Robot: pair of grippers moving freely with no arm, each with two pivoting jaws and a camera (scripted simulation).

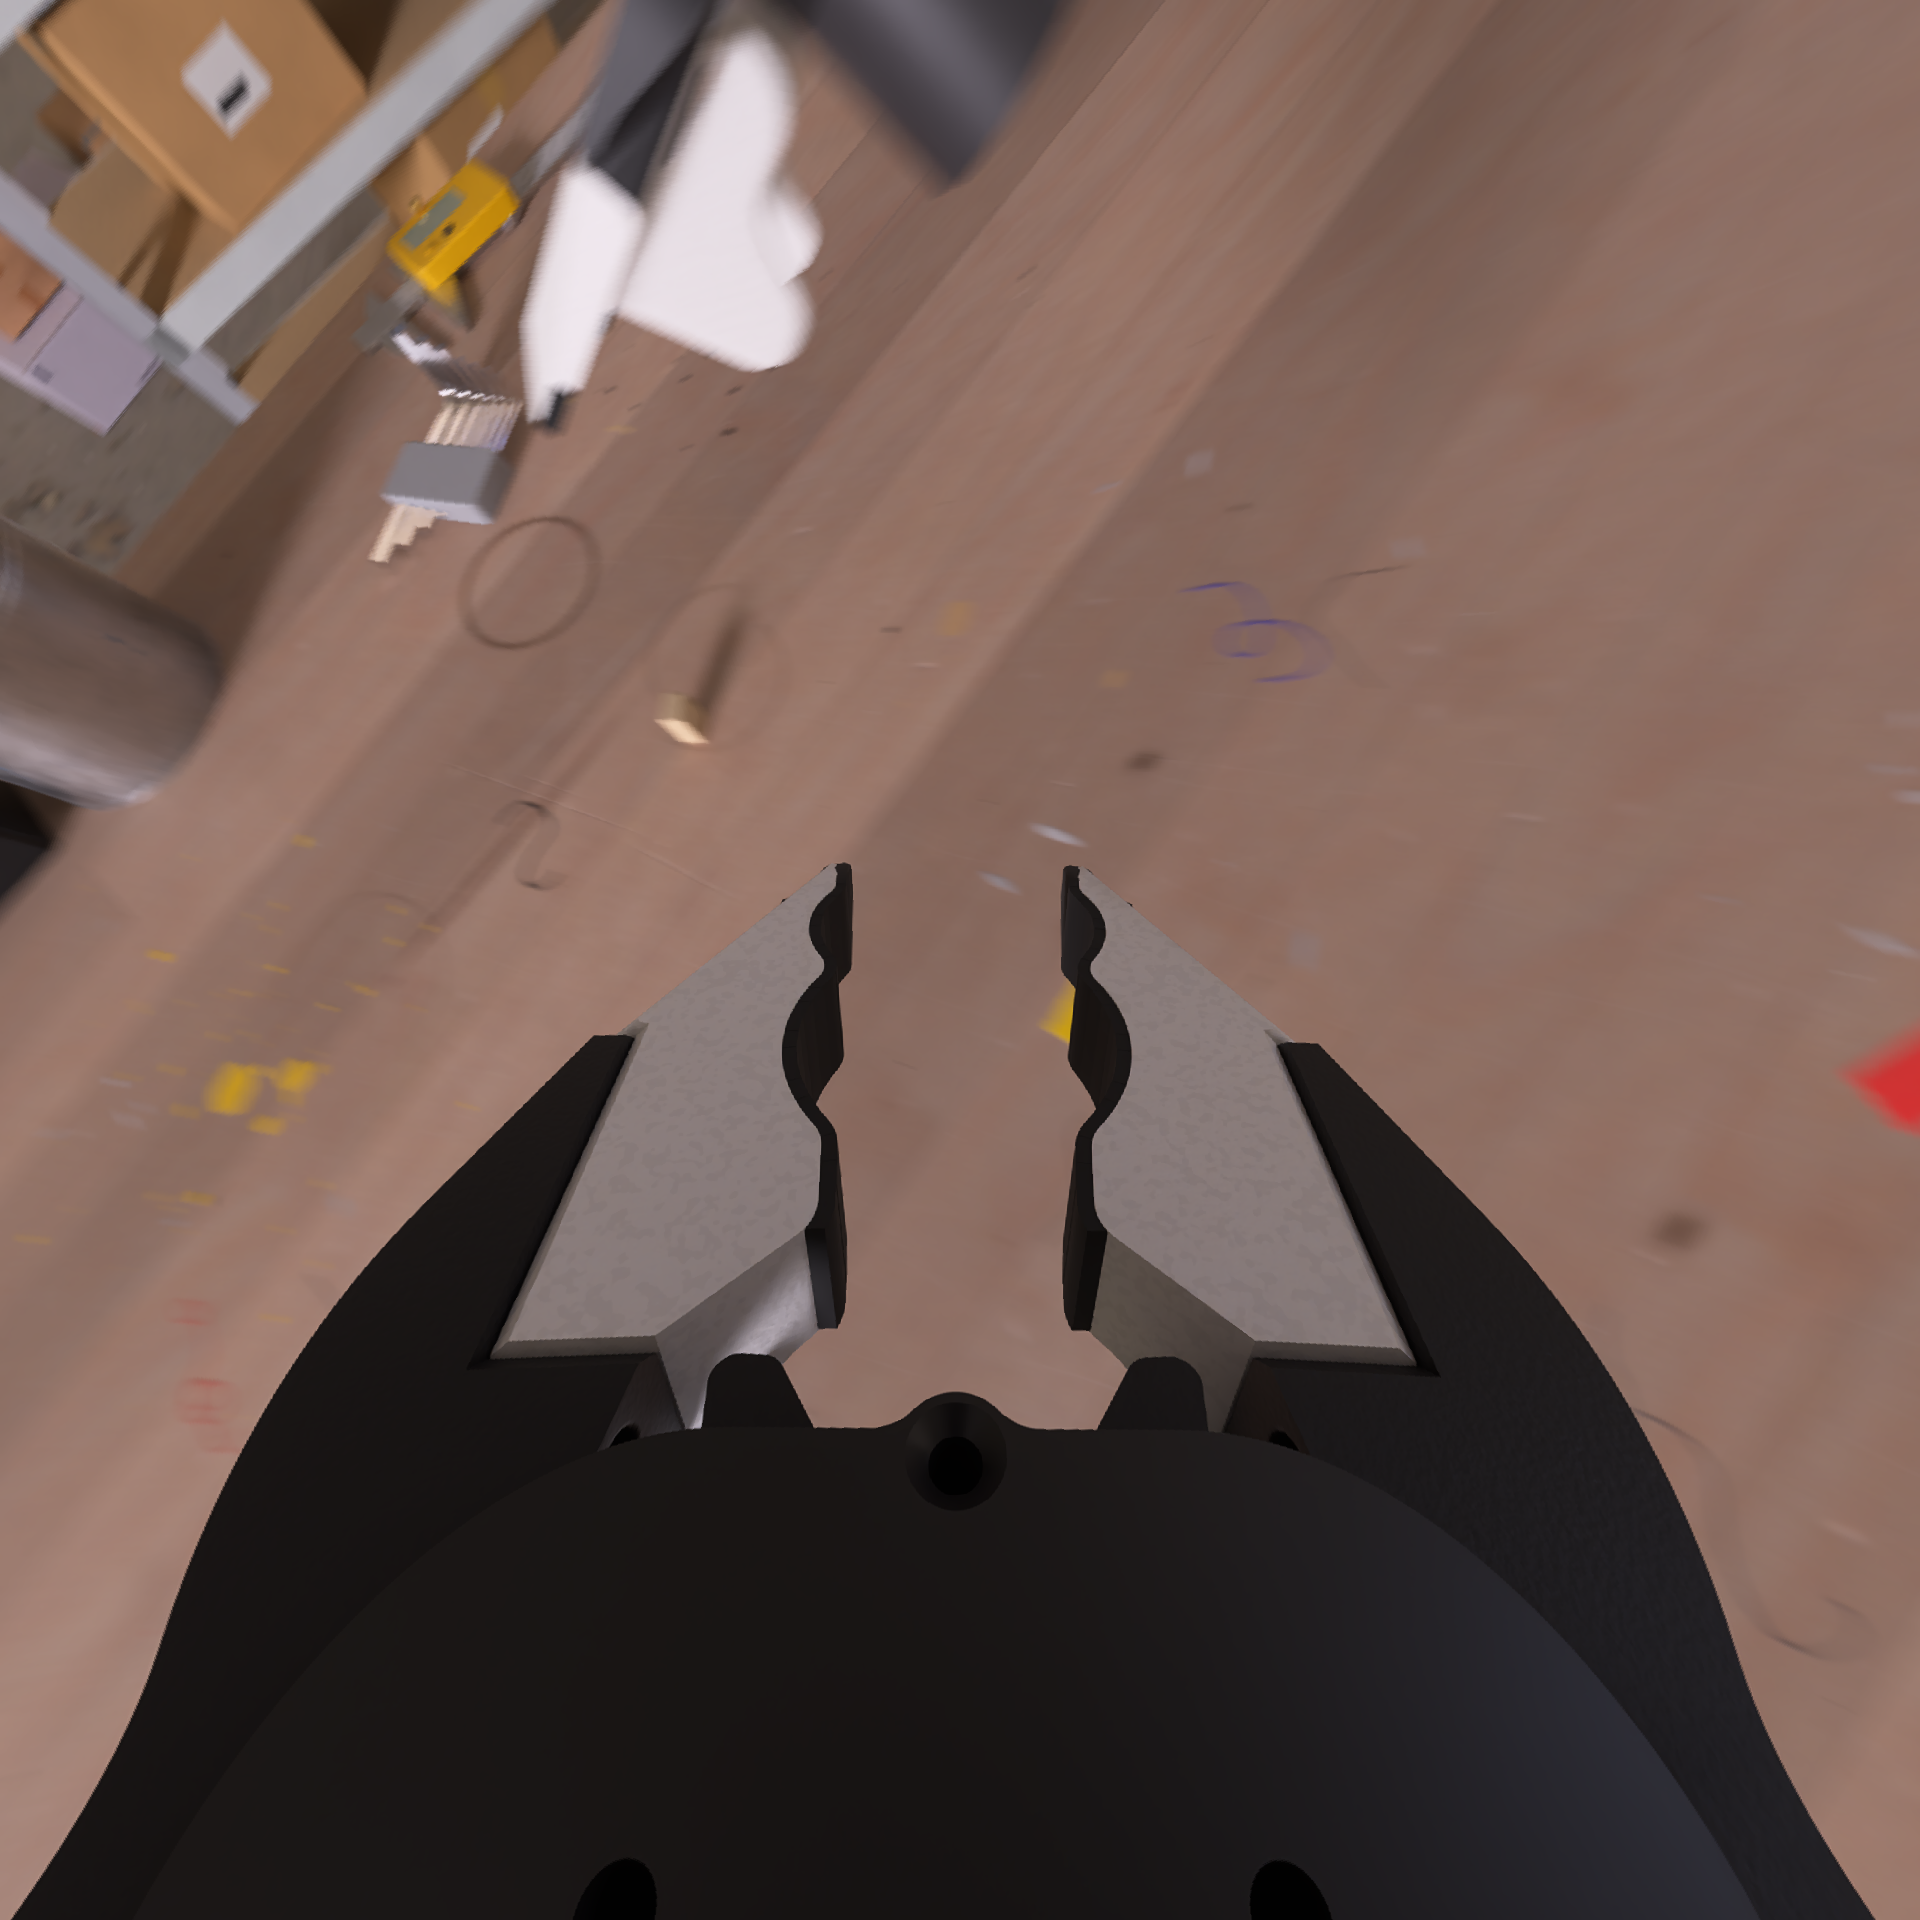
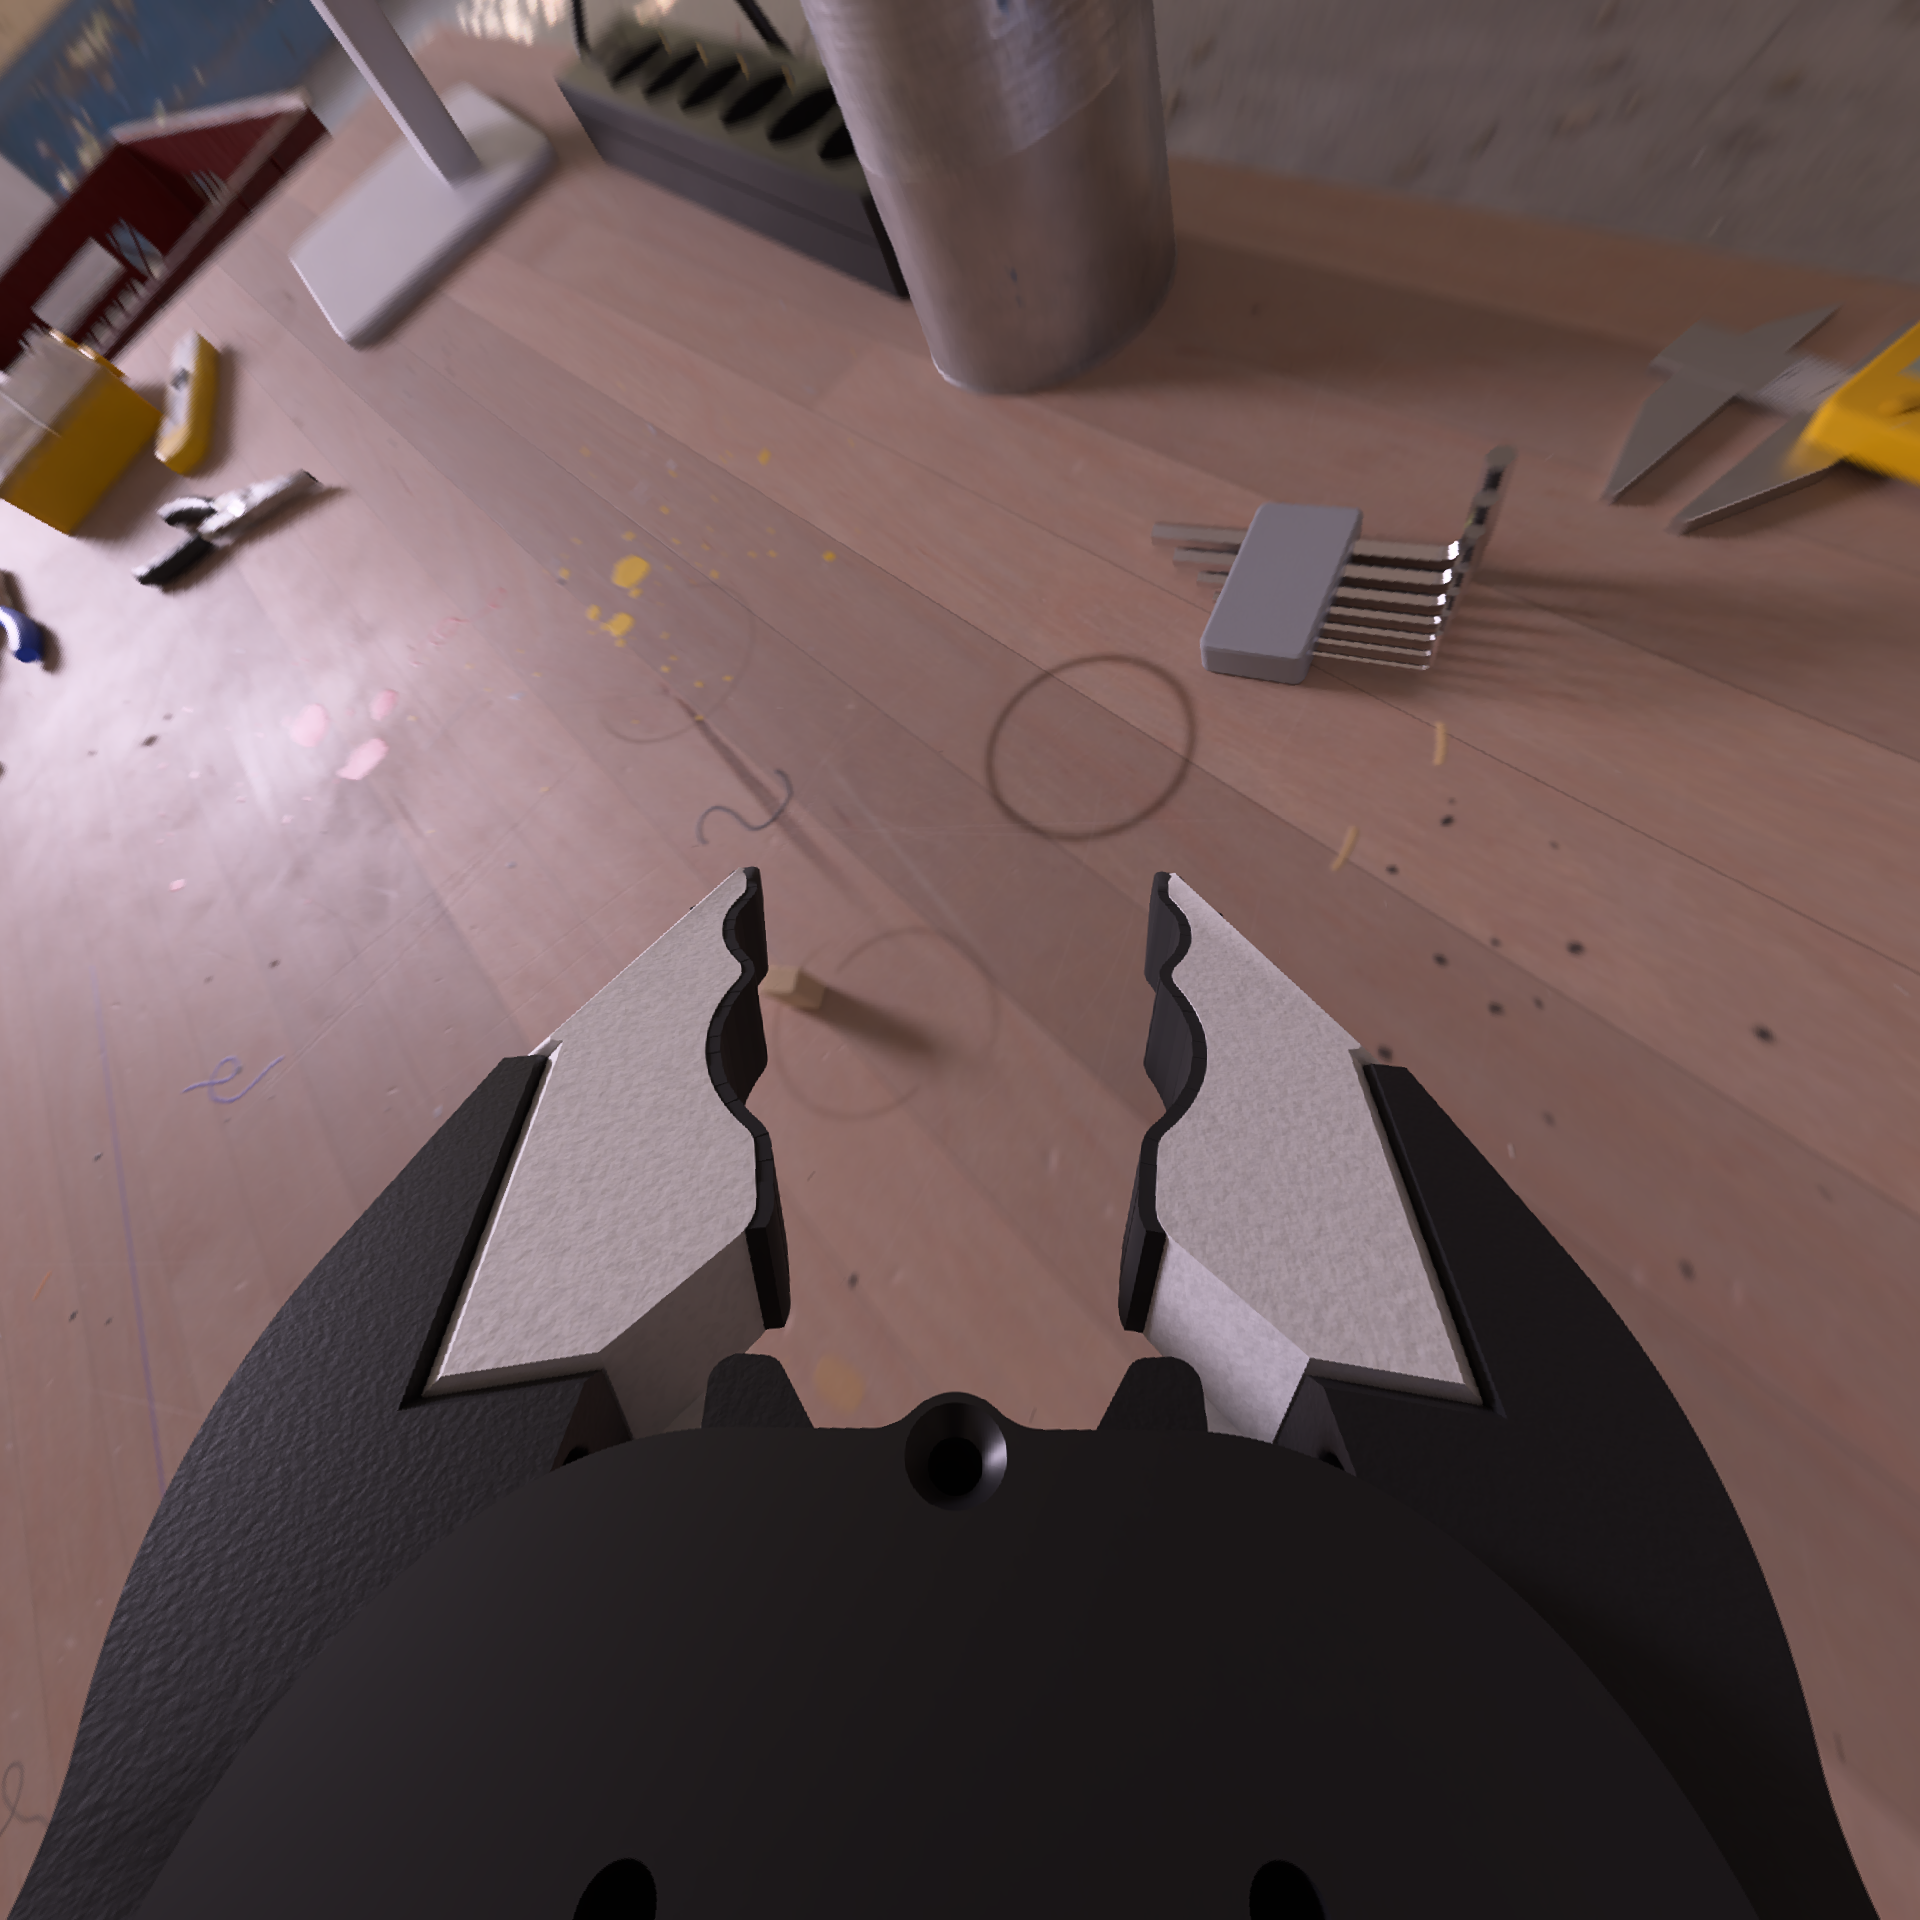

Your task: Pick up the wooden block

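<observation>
right wrist view looks down on the wooden desk (image 2: 1351, 1039), scuffed and flecked with yellow and pink paint. a tall metal cylinder (image 2: 997, 187) stands at the far side, a grey slotted rack (image 2: 727, 135) just behind it and a white stand base (image 2: 416, 208) to its left. the right hand-held gripper (image 2: 956, 904) hangs above the desk with its fingers spread apart and nothing between them. a hex key set in a grey holder (image 2: 1330, 592) lies ahead to the right, near a dark ring mark (image 2: 1091, 746). the wooden block (image 2: 798, 985), small and pale, rests on the desk just beside the left fingertip, partly hidden by it. left wrist view shows the left hand-held gripper (image 1: 956, 883) with fingers also apart and empty, and the block (image 1: 684, 717) well ahead to its left.
</observation>
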